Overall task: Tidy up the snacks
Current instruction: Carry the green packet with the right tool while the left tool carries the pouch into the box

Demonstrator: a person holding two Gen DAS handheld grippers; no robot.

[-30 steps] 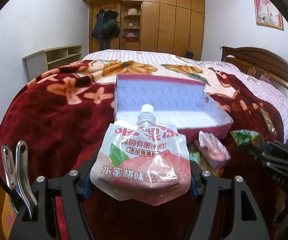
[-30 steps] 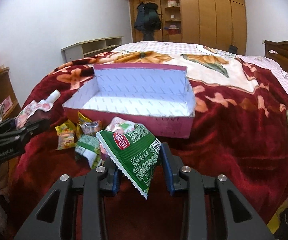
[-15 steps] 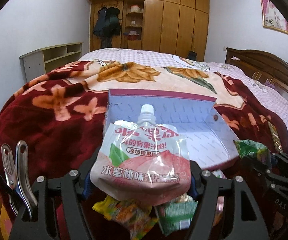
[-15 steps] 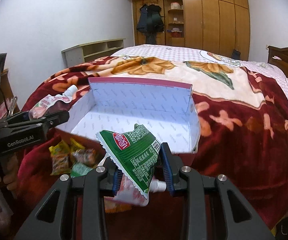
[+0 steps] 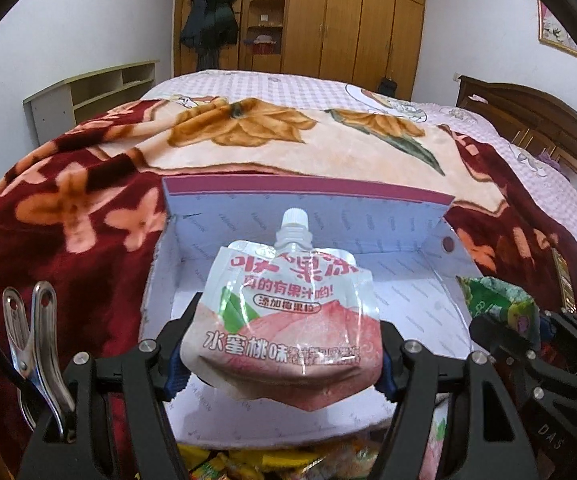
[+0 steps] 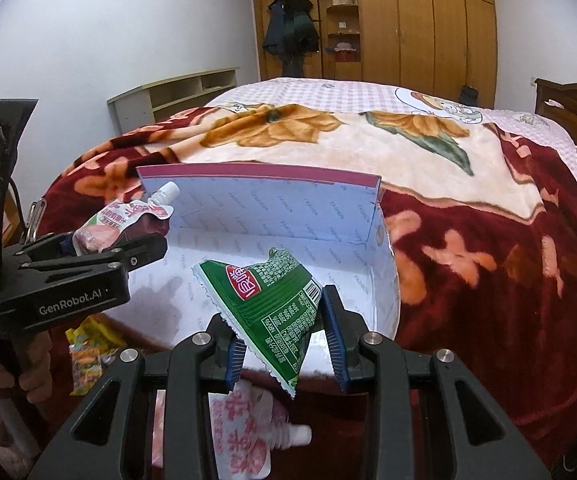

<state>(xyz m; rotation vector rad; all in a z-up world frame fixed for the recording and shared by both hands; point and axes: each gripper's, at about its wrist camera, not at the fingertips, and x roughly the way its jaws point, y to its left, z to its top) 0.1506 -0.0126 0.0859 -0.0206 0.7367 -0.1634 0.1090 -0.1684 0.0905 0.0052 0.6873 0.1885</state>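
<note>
The pouch (image 5: pixel 288 320) stood upright, cap (image 5: pixel 295 218) pointing far, grasped by the left gripper (image 5: pixel 284 360) over the box (image 5: pixel 400 292). The right gripper (image 6: pixel 282 334) clenched a green packet (image 6: pixel 272 304), corner down, above the box's near edge. "GenRobot.AI" showed on the left gripper. More snacks (image 6: pixel 84 348) lay on the bed (image 6: pixel 488 264) nearby.

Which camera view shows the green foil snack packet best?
The right wrist view: the green foil snack packet sits centred in the right gripper, label readable. The left wrist view shows only its crumpled top at the right edge.
</note>
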